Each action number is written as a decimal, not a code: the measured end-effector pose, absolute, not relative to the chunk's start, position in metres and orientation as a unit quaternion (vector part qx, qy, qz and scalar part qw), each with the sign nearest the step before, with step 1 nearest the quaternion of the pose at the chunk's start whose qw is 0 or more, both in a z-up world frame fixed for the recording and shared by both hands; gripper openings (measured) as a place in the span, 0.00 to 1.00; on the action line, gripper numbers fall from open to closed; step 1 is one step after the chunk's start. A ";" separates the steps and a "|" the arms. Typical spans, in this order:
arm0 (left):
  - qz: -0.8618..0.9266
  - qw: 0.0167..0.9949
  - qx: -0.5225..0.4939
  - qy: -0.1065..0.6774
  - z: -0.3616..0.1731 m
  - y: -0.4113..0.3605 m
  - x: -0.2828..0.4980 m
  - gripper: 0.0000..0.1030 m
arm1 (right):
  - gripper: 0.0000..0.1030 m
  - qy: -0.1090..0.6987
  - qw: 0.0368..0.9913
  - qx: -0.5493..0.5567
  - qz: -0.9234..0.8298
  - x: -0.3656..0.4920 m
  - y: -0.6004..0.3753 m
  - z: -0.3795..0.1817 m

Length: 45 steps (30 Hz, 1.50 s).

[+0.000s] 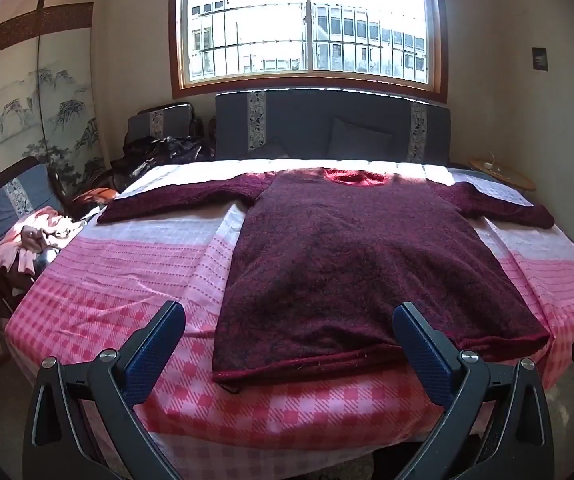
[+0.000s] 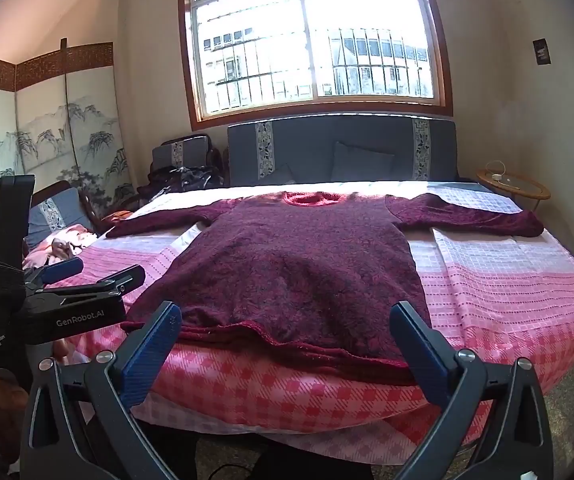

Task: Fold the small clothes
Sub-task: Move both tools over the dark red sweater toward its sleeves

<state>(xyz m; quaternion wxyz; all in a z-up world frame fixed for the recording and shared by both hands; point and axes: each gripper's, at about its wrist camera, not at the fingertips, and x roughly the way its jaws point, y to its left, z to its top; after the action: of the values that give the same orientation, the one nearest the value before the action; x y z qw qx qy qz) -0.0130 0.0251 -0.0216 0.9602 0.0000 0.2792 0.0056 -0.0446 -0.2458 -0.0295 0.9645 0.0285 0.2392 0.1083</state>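
Maroon sweater [image 1: 351, 256] lies flat on the pink checked bedcover [image 1: 135, 280], front up, both sleeves spread out to 9 and 3 o'clock, collar toward the window [image 1: 307, 20] at 12. Hem sits close to the near edge of the bed, slightly rumpled.

Left gripper [image 1: 289, 344]: fingers wide apart, nothing between them, hovering just short of the hem at 6 o'clock in its view. Right finger [image 1: 423, 356] overlaps the hem edge in frame; contact, cannot tell.

Right gripper [image 2: 285, 344]: also spread wide, holding nothing, lined up on the hem's right half. The left gripper's body shows at 9 o'clock in the right wrist view.

Surroundings: grey headboard [image 2: 343, 148] under the window, painted folding screen [image 2: 47, 136] at 10 o'clock, round side table [image 2: 515, 188] at 2 o'clock, pile of clothes [image 1: 35, 236] on a chair at 9.
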 end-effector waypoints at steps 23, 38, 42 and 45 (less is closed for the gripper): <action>0.006 0.946 0.041 0.322 -0.037 0.005 0.053 1.00 | 1.00 0.282 0.951 0.091 0.091 0.009 -0.285 -0.043; 0.002 0.936 0.055 0.347 -0.051 0.003 0.127 1.00 | 0.92 0.309 0.939 0.099 0.117 0.079 -0.281 -0.053; 0.002 0.933 0.059 0.354 -0.056 0.001 0.149 1.00 | 0.92 0.316 0.935 0.113 0.115 0.104 -0.292 -0.055; -0.004 0.933 0.061 0.354 -0.059 -0.001 0.164 1.00 | 0.92 0.316 0.934 0.120 0.112 0.125 -0.307 -0.057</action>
<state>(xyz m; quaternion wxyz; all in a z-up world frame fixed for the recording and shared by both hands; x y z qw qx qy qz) 0.1637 -0.0009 -0.0589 0.9331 0.0612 0.3544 -0.0036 0.1254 -0.3069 -0.0568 0.9344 0.1196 0.3162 0.1123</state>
